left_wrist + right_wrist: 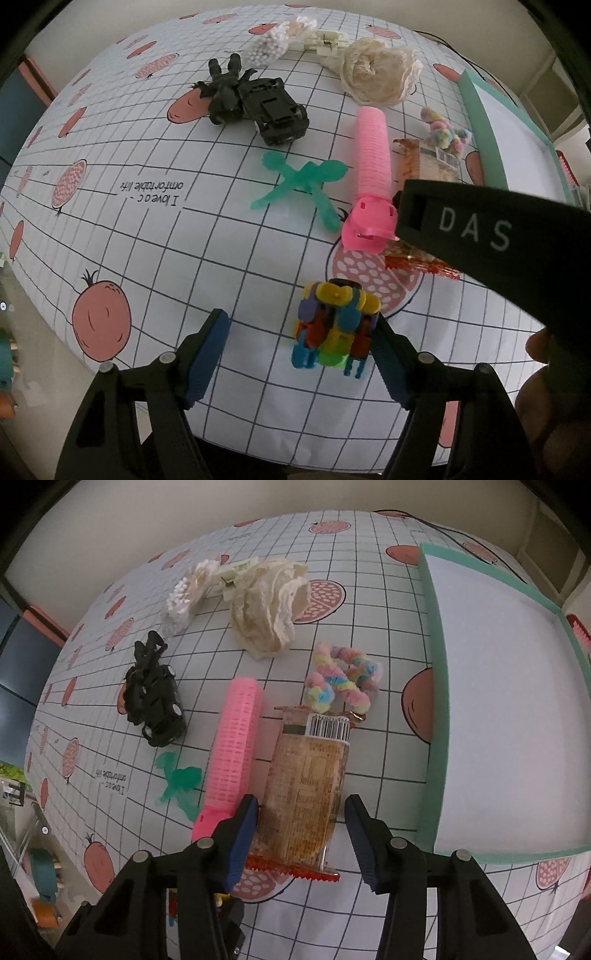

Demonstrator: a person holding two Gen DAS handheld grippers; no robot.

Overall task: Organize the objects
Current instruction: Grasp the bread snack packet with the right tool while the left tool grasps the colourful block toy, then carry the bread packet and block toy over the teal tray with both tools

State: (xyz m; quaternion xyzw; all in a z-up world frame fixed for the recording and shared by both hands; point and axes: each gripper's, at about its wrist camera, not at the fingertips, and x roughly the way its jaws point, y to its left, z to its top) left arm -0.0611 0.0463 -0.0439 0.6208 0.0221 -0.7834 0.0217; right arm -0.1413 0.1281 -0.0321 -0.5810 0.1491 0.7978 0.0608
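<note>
Both tongs hang spread over the counter (369,738): the left tongs (301,354) bracket the colourful block toy (334,326), the right tongs (301,829) straddle the snack packet (308,786) beside the box (439,701); next comes squeezing, I reckon

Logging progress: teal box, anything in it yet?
Empty as far as shown: the teal box shows only bare white floor in the right wrist view. Its far right corner is cut off.
</note>
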